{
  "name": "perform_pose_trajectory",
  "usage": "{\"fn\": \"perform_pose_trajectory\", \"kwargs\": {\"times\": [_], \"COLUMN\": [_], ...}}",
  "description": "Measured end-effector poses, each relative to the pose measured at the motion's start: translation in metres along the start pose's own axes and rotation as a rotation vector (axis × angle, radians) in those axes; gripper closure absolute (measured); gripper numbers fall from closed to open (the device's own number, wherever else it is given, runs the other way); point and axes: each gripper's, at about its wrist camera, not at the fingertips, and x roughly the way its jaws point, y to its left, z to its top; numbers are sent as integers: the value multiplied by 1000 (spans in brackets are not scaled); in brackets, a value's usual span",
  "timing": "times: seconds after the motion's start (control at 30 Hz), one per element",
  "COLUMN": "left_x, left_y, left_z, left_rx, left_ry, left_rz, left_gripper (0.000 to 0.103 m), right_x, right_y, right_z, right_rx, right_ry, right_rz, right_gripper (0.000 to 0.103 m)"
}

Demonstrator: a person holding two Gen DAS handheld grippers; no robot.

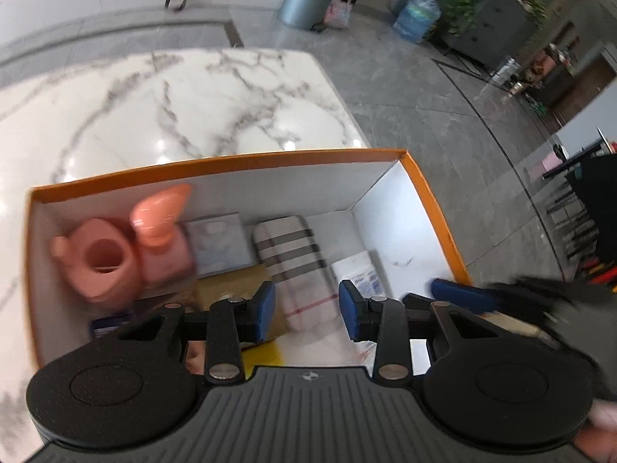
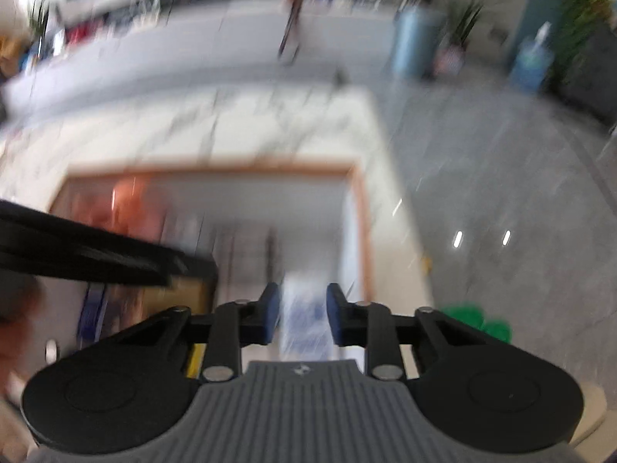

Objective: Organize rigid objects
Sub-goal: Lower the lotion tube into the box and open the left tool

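Left claw (image 1: pixel 307 314) open over box (image 1: pixel 231 166), right view motion-blurred, contents indistinct

Both wrist views look steeply down, close above the shared orange-rimmed box (image 1: pixel 216 166), right view blurred

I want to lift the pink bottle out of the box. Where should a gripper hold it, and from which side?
Probably the narrow neck of the pink bottle, from above. It stands upright, squeezed between the pink cup and grey box.
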Motion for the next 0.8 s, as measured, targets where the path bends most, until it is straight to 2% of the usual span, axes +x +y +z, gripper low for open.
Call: {"fn": "perform_pose_trajectory", "kwargs": {"times": [0.2,0.3,0.37,0.47,0.6,0.8], "left_x": [-18,-23,-25,-26,-25,-28], "left_y": [16,24,29,34,40,51], "left_z": [-15,-17,-16,-17,-16,-16], "left_rx": [27,18,13,8,6,-16], "left_ry": [-18,-29,-39,-46,-43,-46], "left_rz": [40,26,13,-3,-34,-46], "left_gripper": [61,61,61,61,61,61], "right_x": [57,81,92,95,100,107], "right_y": [23,28,31,39,38,32], "right_z": [5,6,2,3,9,20], "right_rx": [-214,-297,-353,-427,-453,-429], "right_ry": [246,332,360,350,317,236], "right_rz": [-24,-51,-66,-89,-130,-131], "right_gripper": [94,96,98,99,99,100]}}
